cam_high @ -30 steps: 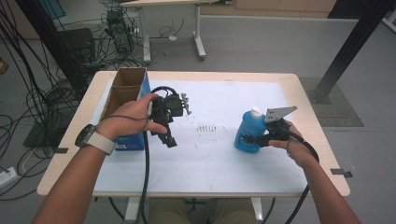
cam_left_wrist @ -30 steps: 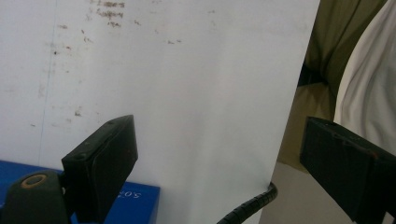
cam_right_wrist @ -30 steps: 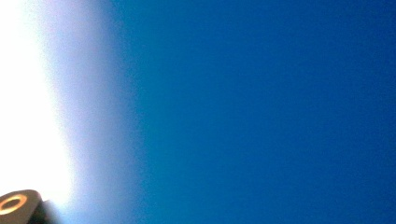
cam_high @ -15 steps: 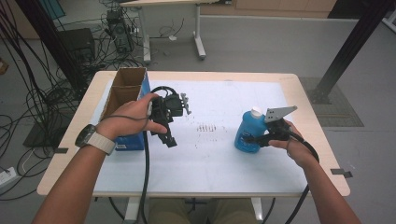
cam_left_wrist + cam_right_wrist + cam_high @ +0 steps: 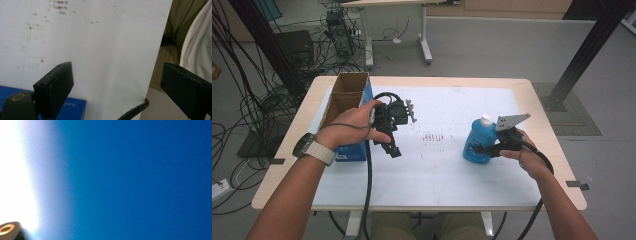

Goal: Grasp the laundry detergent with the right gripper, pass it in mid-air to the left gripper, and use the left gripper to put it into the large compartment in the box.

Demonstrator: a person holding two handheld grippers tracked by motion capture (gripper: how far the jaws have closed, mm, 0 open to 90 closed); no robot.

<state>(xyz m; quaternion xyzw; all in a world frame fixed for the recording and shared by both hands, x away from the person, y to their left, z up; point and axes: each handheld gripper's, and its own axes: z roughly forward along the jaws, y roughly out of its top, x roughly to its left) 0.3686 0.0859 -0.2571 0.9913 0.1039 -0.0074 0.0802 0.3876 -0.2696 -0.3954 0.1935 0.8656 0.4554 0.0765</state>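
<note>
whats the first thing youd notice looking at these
The blue bottle with a white cap stands at the table's right, clamped in the right gripper. At the left, the left gripper hangs open beside an open cardboard box, nothing between its jaws.

Box (image 5: pixel 343 107) at table (image 5: pixel 512 85) left edge, bottle (image 5: pixel 477 142) standing right
</note>
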